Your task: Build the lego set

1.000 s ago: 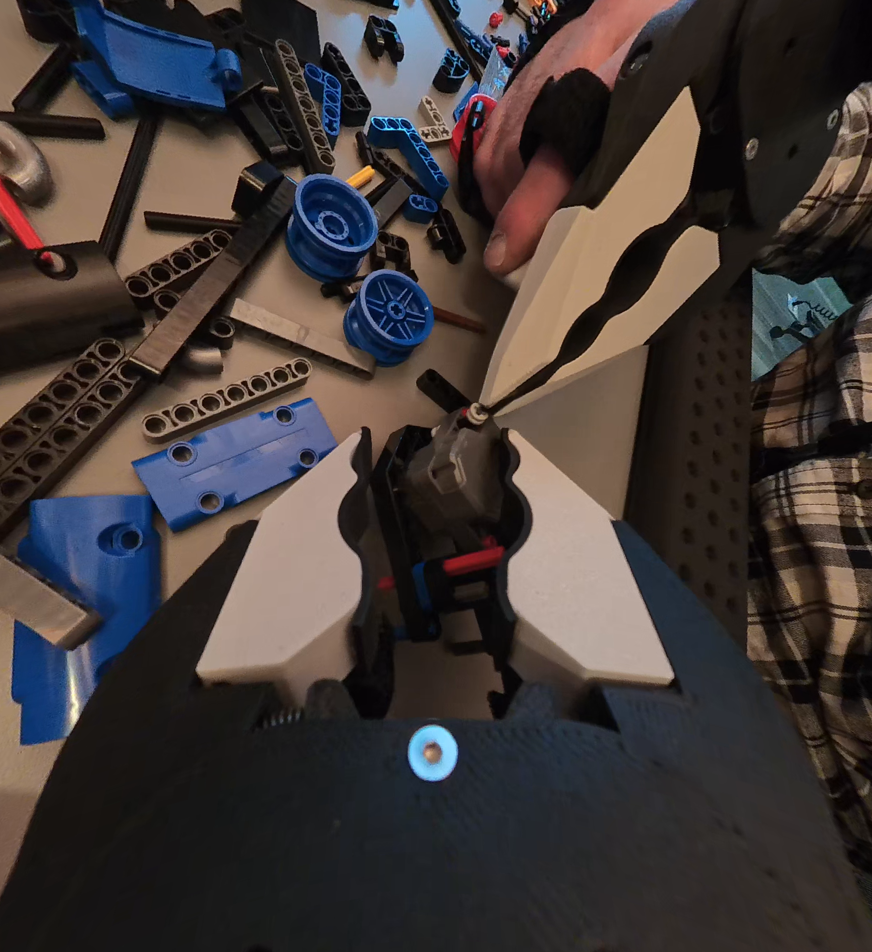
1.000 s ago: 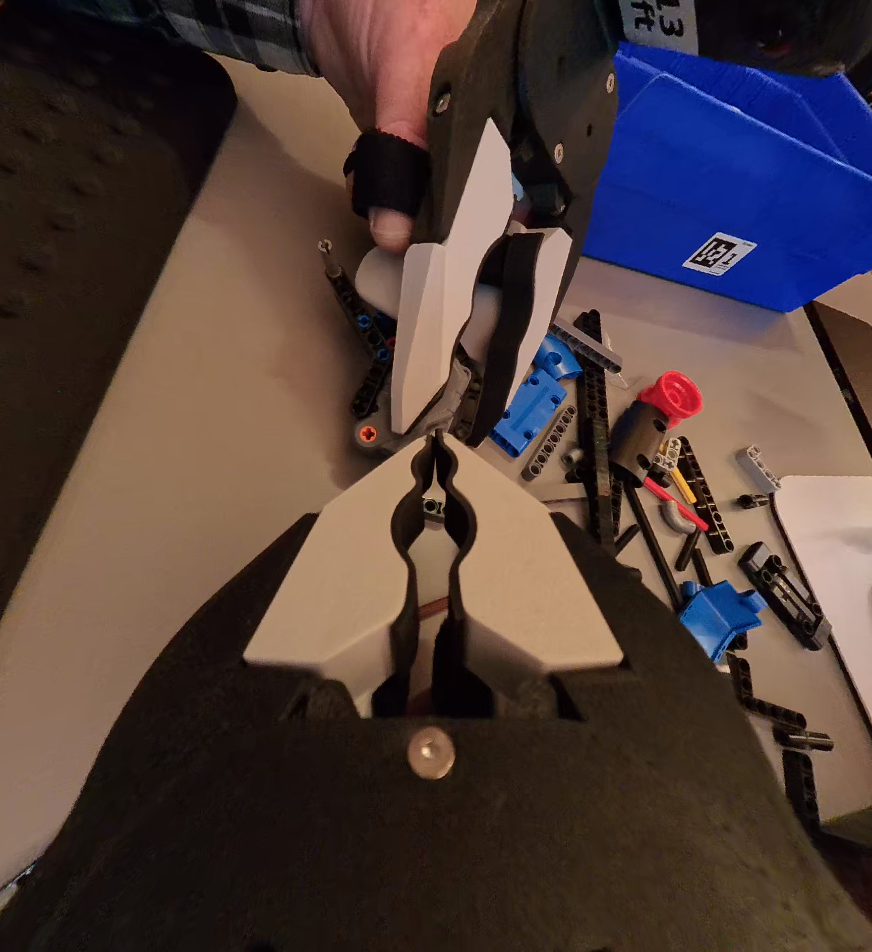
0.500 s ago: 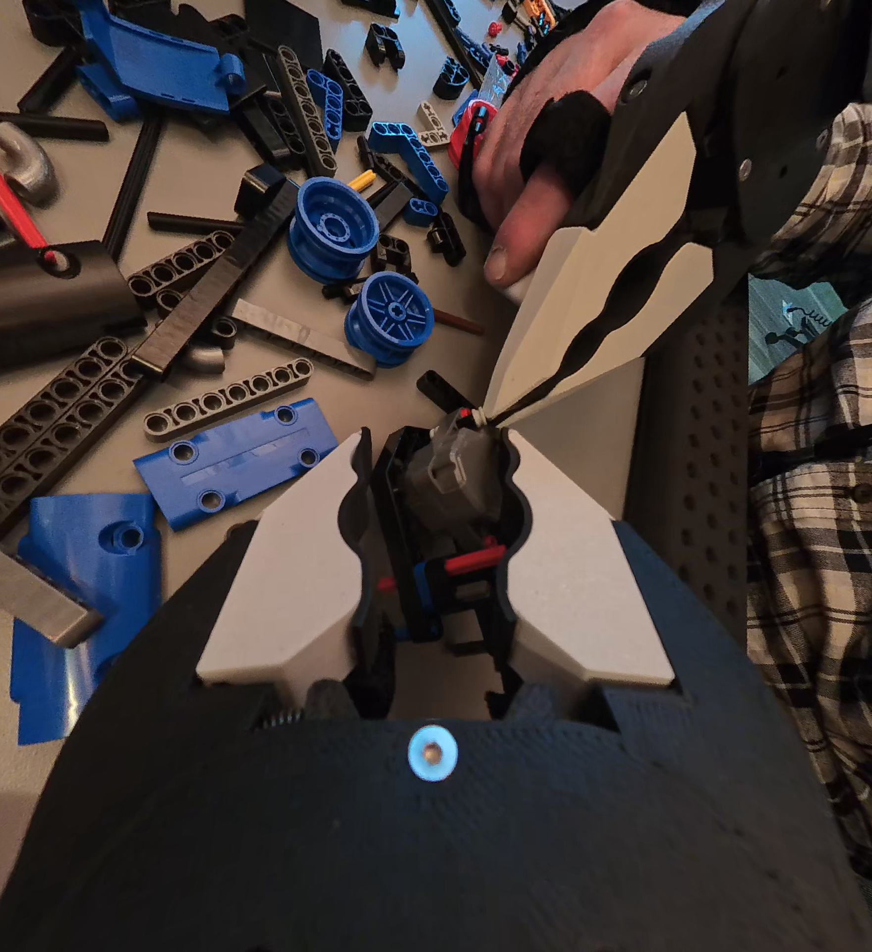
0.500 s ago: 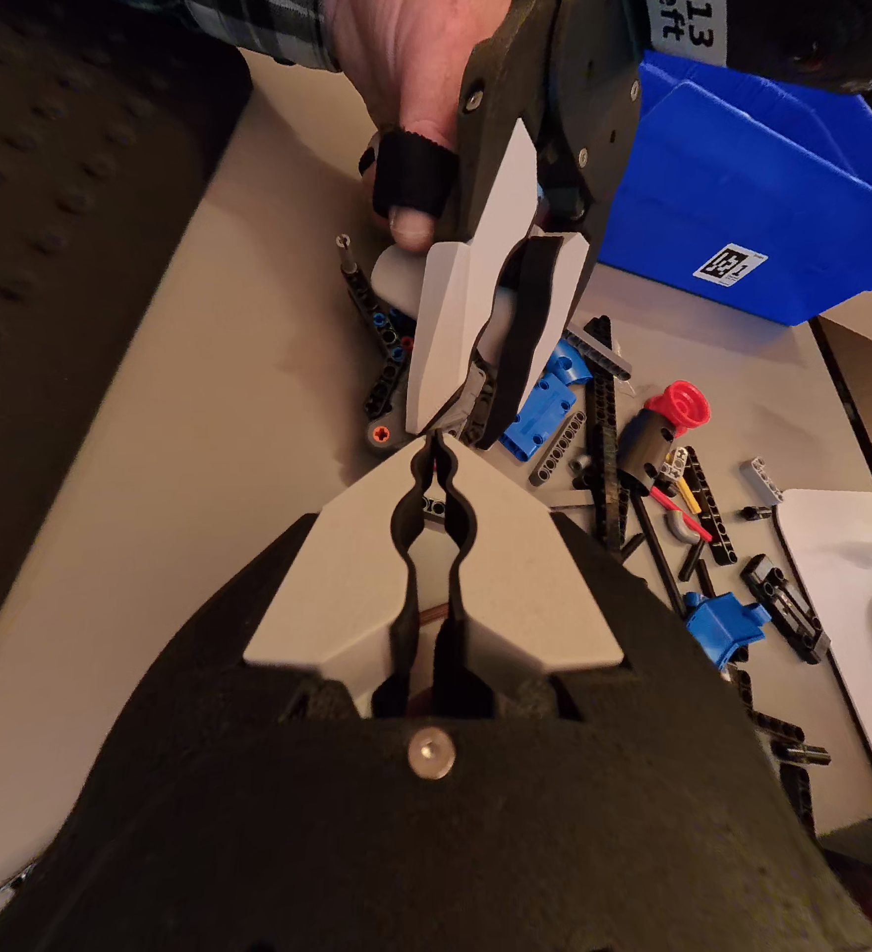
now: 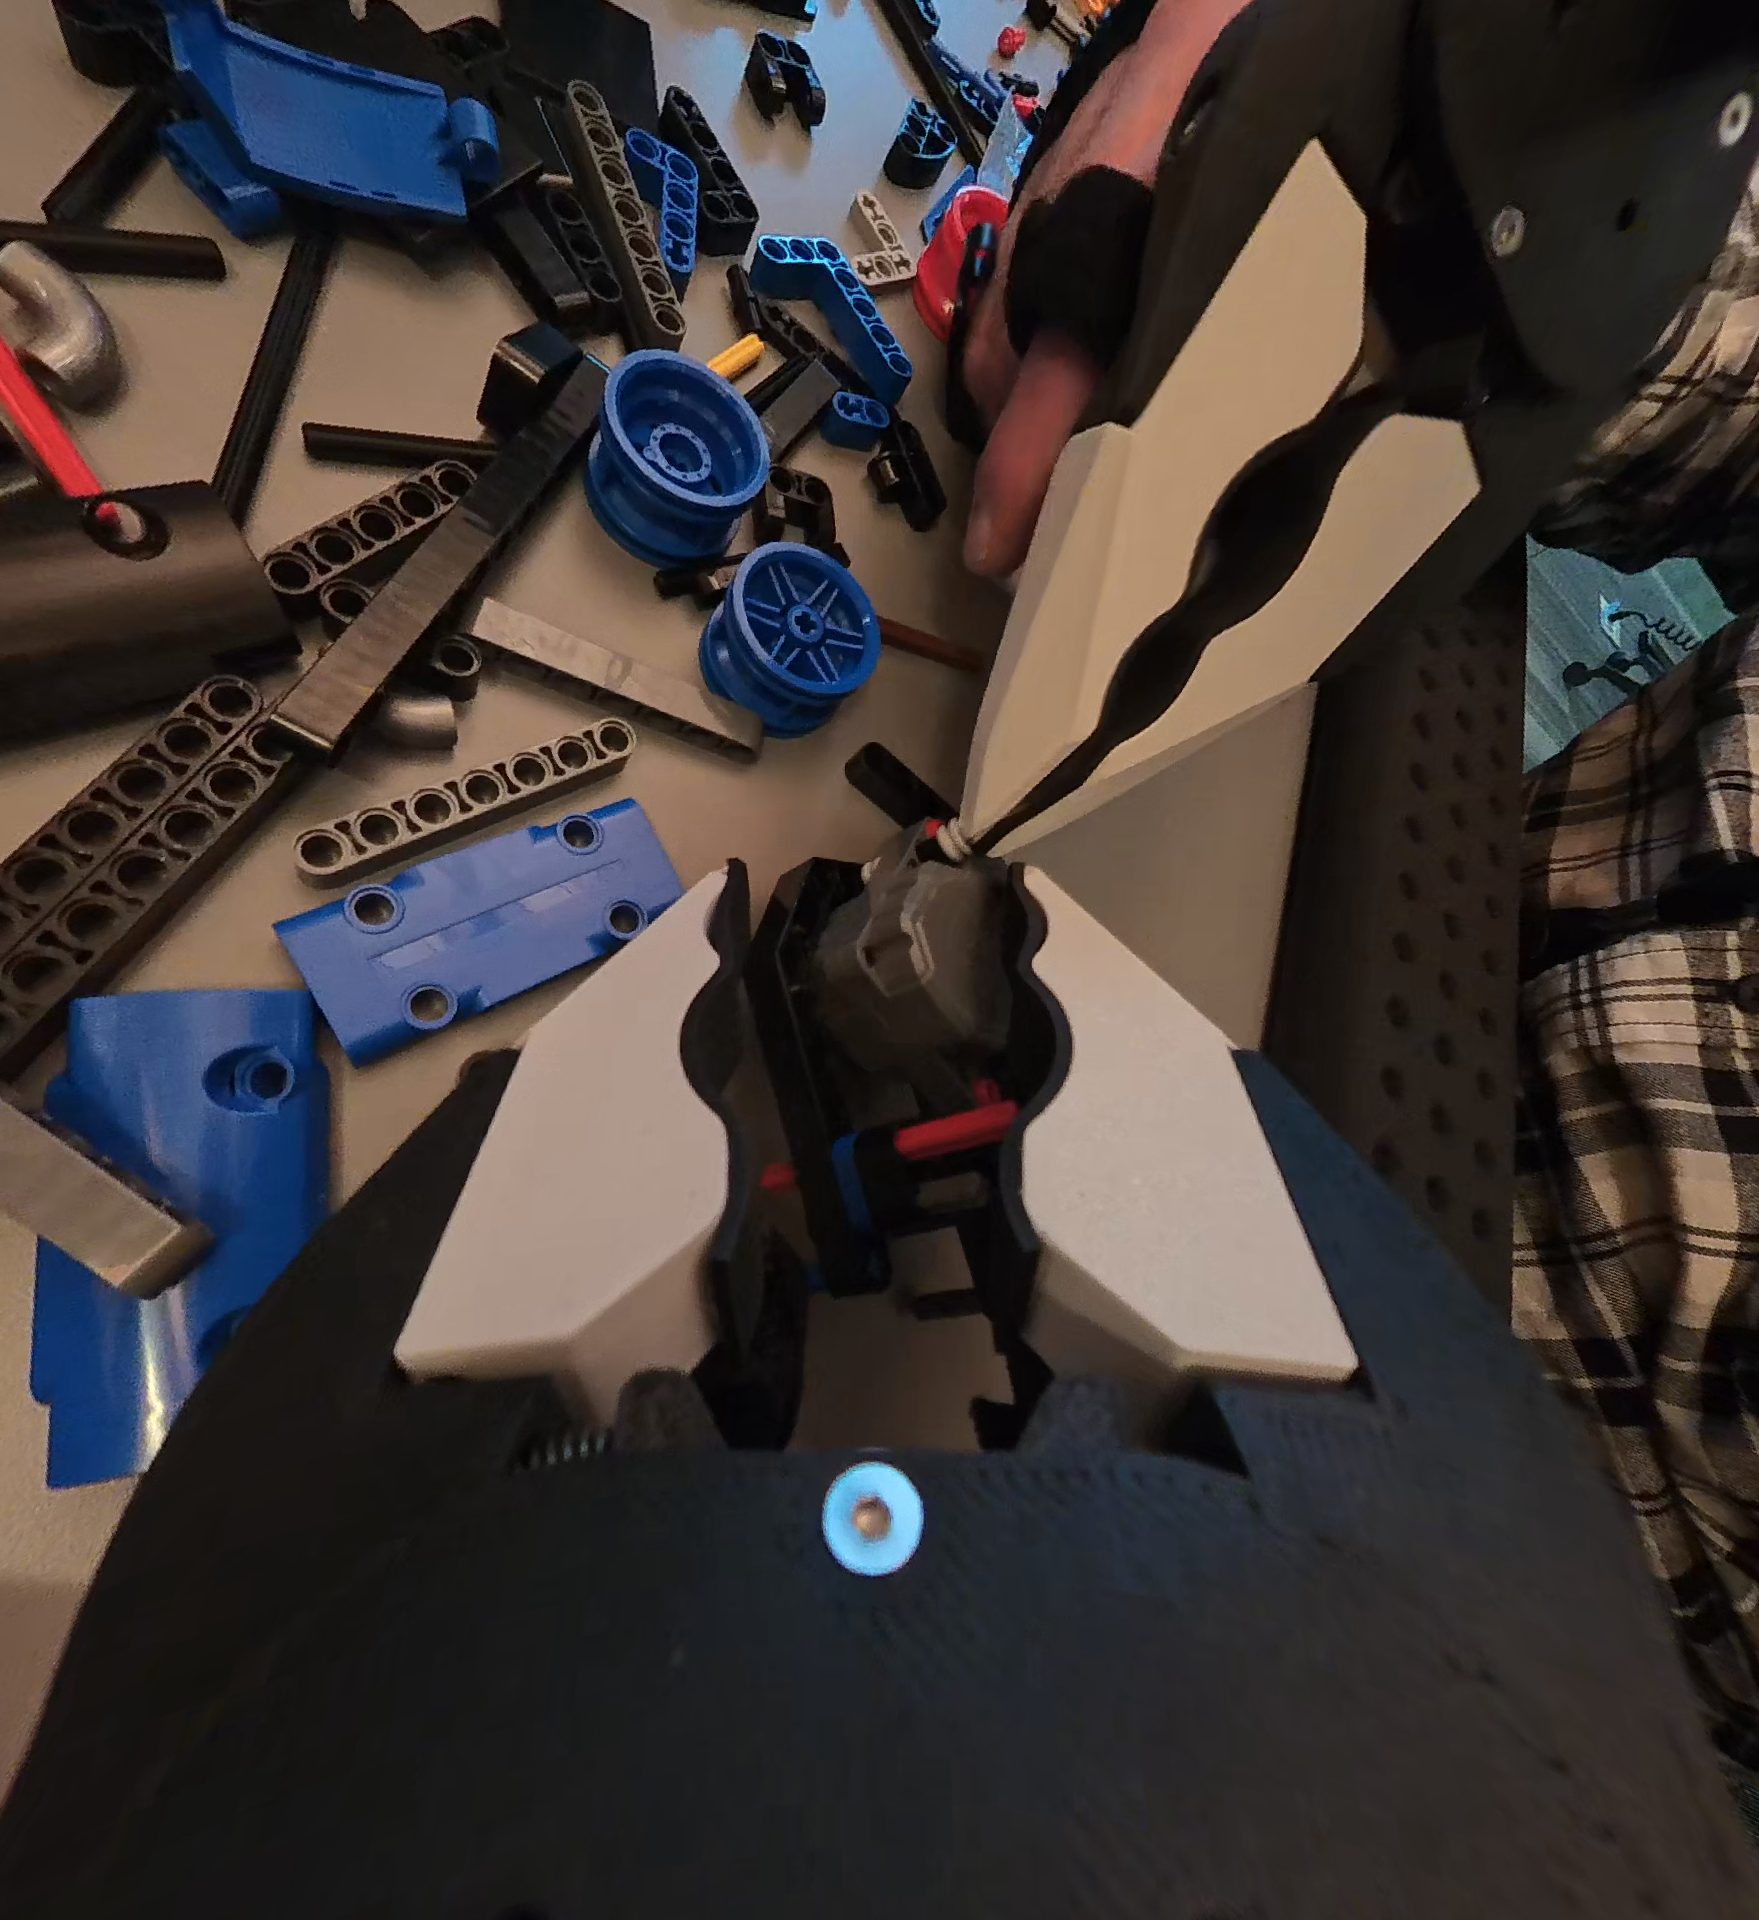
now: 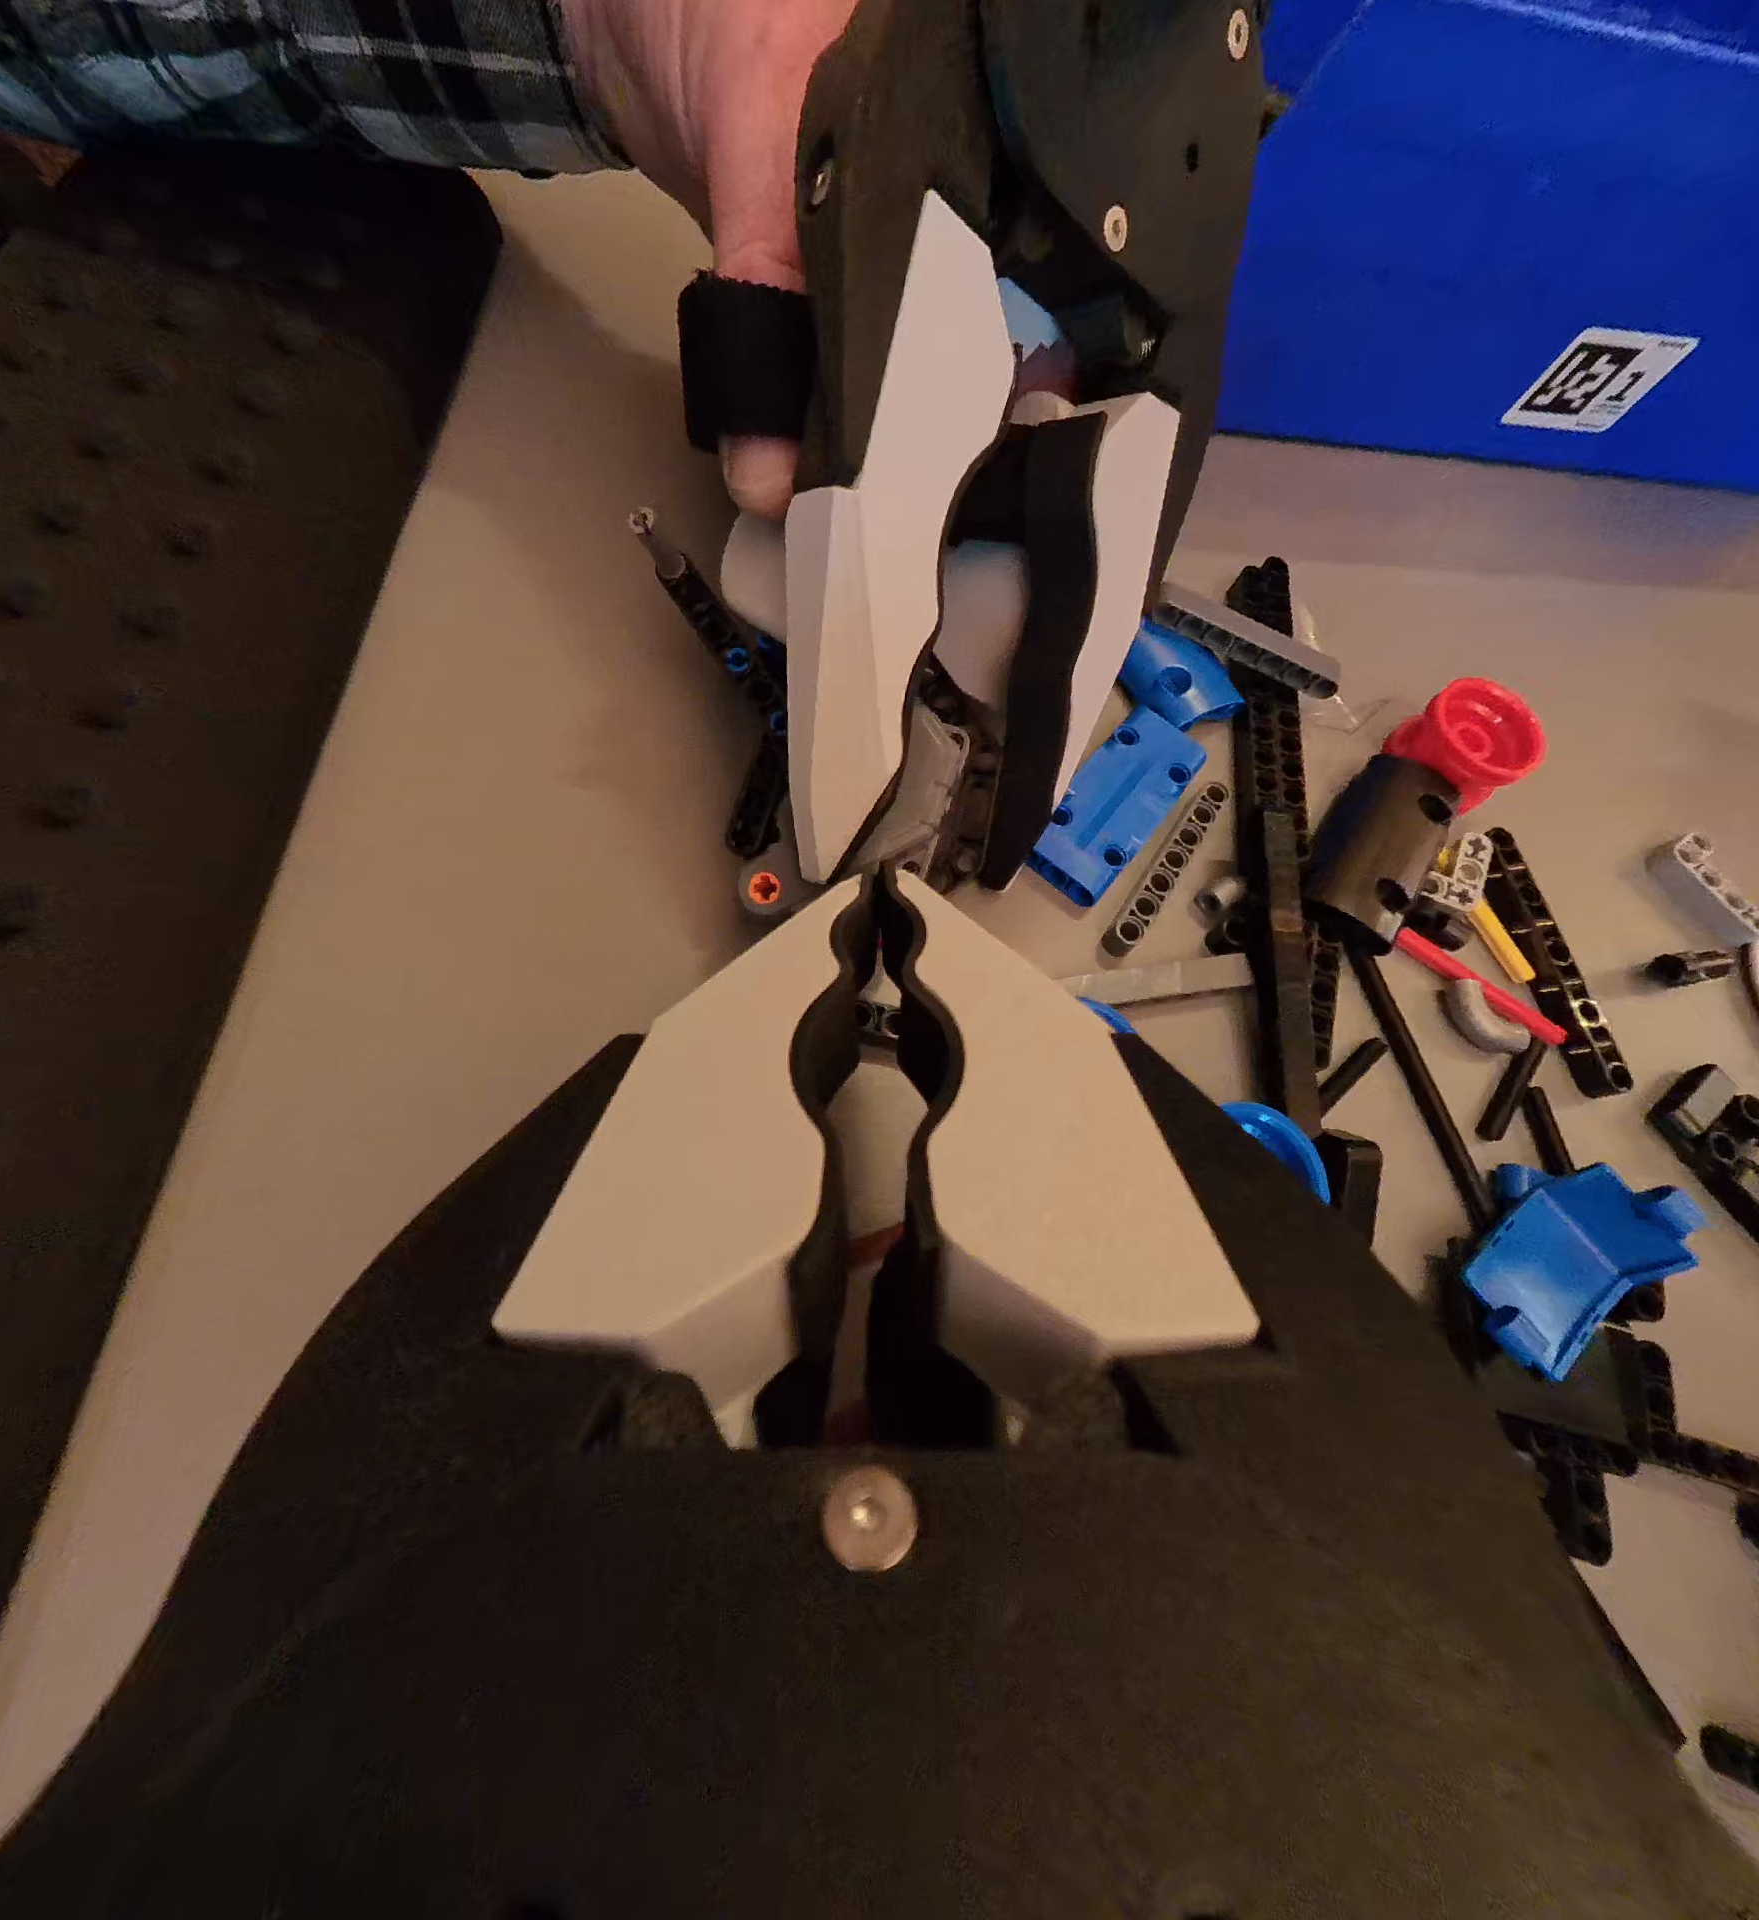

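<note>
My left hand-held gripper is closed around a partly built lego assembly, a grey block in a black frame with red and blue pins, held between the two grey fingers just above the worktop. My right hand-held gripper comes in from the upper right, its fingers pinched together on a small white-and-red piece at the top end of the assembly; from its own camera the tips are nearly touching and I cannot make out the piece itself. Just beyond, to the left, lie a flat blue panel and a grey holed beam, then two blue wheel hubs, black beams and a red axle. Farther right in the other view stand a red-capped black cylinder and a blue bin.
</note>
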Tool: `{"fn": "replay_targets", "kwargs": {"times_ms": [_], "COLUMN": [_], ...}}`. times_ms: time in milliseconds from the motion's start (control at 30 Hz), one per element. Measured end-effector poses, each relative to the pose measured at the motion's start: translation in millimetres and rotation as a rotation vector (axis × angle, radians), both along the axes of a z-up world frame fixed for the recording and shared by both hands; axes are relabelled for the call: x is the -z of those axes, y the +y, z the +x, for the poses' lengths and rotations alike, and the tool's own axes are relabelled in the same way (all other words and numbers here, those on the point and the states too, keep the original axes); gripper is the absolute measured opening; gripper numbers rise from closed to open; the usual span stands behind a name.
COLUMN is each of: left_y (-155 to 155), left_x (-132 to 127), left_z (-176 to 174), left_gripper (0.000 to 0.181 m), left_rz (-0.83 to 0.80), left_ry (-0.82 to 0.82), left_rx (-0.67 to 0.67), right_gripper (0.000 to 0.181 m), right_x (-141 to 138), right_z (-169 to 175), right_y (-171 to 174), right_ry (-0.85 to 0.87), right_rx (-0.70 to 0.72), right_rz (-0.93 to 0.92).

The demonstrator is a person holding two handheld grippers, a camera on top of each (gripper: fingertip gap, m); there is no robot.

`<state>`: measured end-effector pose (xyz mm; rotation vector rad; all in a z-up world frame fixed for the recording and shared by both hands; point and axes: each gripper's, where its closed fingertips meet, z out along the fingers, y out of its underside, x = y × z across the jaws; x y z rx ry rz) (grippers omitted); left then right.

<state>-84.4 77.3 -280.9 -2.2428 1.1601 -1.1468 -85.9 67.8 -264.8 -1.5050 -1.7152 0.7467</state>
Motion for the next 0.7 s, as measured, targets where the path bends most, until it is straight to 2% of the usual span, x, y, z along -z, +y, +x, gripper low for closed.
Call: {"fn": "replay_targets", "kwargs": {"times_ms": [300,400,500,700], "left_y": [1,0,-3,-5], "left_x": [0,-1,-3,-5], "left_z": [-3,-2,2,1], "left_gripper": [0.047,0.047,0.046,0.045], "left_rz": [0.005,0.017,0.068,0.145], "left_ry": [0.004,0.002,0.012,0.043], "left_rx": [-0.012,-0.003,0.012,0.027], "right_gripper": [0.0,0.0,0.0,0.005], "right_x": [1,-1,-11,-10], "right_z": [-4,-4,0,9], "right_y": [2,-1,-4,-1], "right_ry": [-0.075,-0.044,0.006,-0.006], "right_rx": [-0.002,-0.021,-0.038,-0.028], "right_rz": [-0.094,-0.072,-0.144,-0.158]}}
